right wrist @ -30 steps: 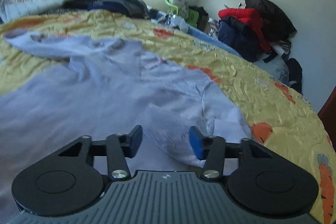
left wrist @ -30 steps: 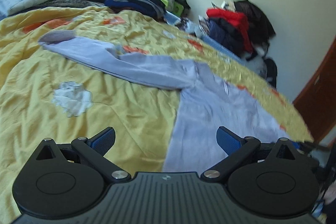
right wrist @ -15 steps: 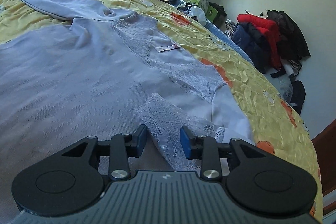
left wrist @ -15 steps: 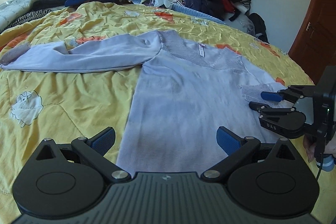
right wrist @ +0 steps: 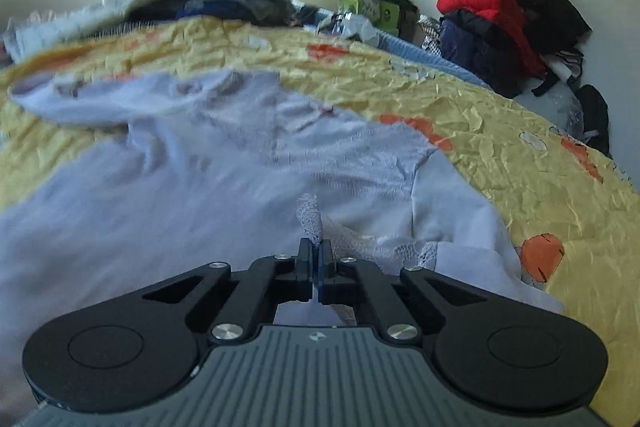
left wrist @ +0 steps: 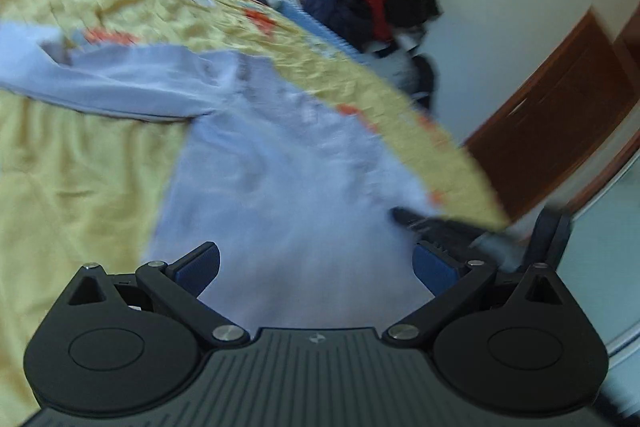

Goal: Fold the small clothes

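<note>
Gripping the lace cuff (right wrist: 310, 217) of the lilac top (right wrist: 200, 187) spread on the yellow quilt (right wrist: 500, 147), the right gripper (right wrist: 316, 259) has just clamped shut. Left gripper (left wrist: 316, 267) hovers over the hem, fingers apart, empty. First fold starting; next likely carries that sleeve across the body.

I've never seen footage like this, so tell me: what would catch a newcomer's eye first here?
First, the pale lilac top spread flat across the yellow bedspread, one sleeve stretched out to the left. Next, the right gripper, pinched shut on the top's lacy edge. The red jacket on the clothes heap by the far wall also stands out.
</note>
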Available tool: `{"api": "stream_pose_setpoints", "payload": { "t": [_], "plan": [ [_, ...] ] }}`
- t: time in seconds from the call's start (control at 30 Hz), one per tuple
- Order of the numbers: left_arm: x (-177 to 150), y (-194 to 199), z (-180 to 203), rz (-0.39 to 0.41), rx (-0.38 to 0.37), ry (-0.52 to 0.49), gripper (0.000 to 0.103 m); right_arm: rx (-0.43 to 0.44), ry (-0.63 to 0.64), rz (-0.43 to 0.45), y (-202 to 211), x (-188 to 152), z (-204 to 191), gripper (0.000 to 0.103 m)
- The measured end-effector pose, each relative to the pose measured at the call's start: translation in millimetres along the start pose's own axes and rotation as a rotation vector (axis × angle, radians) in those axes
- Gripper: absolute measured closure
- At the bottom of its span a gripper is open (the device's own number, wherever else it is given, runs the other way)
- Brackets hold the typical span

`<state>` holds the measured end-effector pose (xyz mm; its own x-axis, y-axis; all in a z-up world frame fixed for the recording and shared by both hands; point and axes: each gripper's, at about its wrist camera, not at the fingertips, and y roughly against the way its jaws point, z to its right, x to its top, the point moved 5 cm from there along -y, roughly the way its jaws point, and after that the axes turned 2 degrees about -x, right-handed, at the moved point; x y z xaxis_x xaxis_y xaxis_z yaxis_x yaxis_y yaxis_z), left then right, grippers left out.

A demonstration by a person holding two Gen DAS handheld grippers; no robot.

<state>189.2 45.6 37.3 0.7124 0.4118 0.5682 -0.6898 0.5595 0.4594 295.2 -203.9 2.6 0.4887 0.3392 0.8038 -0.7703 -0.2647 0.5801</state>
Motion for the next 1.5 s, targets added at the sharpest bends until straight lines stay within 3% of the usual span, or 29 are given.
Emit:
{"api": "stream_pose_setpoints", "payload": {
  "t": [0.1, 0.17, 0.27, 0.4, 0.5, 0.57, 0.63, 0.67, 0.7, 0.77, 0.97, 1.07, 1.1, 1.33, 1.5],
  "plan": [
    [20.9, -30.1, 5.0, -0.072, -0.248, 0.185, 0.000, 0.097, -0.102, 0.093, 34.4, 10.3, -5.5, 0.099],
    [27.7, -63.2, 10.9, -0.113, -0.313, 0.217, 0.000, 0.145, -0.101, 0.121, 49.7, 9.8, -21.4, 0.099],
    [25.6, -112.0, 10.7, -0.179, -0.215, 0.253, 0.000, 0.162, -0.084, 0.160, 61.1, 6.5, -37.5, 0.099],
    [22.3, -143.1, 14.2, -0.234, -0.241, 0.301, 0.000, 0.141, -0.024, 0.176, 63.4, 3.1, -47.5, 0.099],
    [20.9, -157.3, 10.3, -0.256, -0.156, 0.294, 0.000, 0.150, -0.005, 0.165, 59.7, 0.2, -51.4, 0.096],
    [16.5, -164.2, 6.5, -0.280, -0.065, 0.275, 0.003, 0.142, -0.019, 0.173, 58.8, -1.6, -50.1, 0.076],
    [11.5, -167.0, 4.1, -0.305, -0.004, 0.237, 0.035, 0.142, -0.042, 0.171, 61.0, -3.9, -45.7, 0.053],
    [9.0, -170.1, 3.5, -0.325, 0.014, 0.228, 0.059, 0.155, -0.064, 0.179, 64.8, -6.1, -41.7, 0.052],
    [6.2, -173.3, 1.0, -0.355, 0.021, 0.224, 0.074, 0.165, -0.088, 0.183, 68.5, -7.7, -36.3, 0.052],
    [1.7, -176.7, -1.2, -0.389, 0.035, 0.213, 0.086, 0.183, -0.165, 0.177, 75.7, -11.9, -19.3, 0.052],
    [2.0, -179.0, -3.0, -0.416, 0.019, 0.232, 0.086, 0.205, -0.495, 0.139, 87.1, -39.3, 45.6, 0.049],
    [1.9, -175.7, 1.2, -0.400, 0.040, 0.186, 0.090, 0.225, -0.638, 0.127, 84.0, -54.7, 67.2, 0.049],
    [2.3, -174.4, 2.2, -0.389, 0.061, 0.166, 0.100, 0.223, -0.664, 0.130, 84.3, -57.5, 71.8, 0.049],
    [18.3, -152.1, 13.3, -0.322, 0.071, 0.081, 0.102, 0.246, -0.839, 0.146, 78.9, -70.9, 95.1, 0.050],
    [58.6, -88.8, 2.7, -0.169, 0.066, 0.080, 0.102, 0.276, -0.884, 0.149, 81.3, -71.4, 102.5, 0.049]
  ]
}}
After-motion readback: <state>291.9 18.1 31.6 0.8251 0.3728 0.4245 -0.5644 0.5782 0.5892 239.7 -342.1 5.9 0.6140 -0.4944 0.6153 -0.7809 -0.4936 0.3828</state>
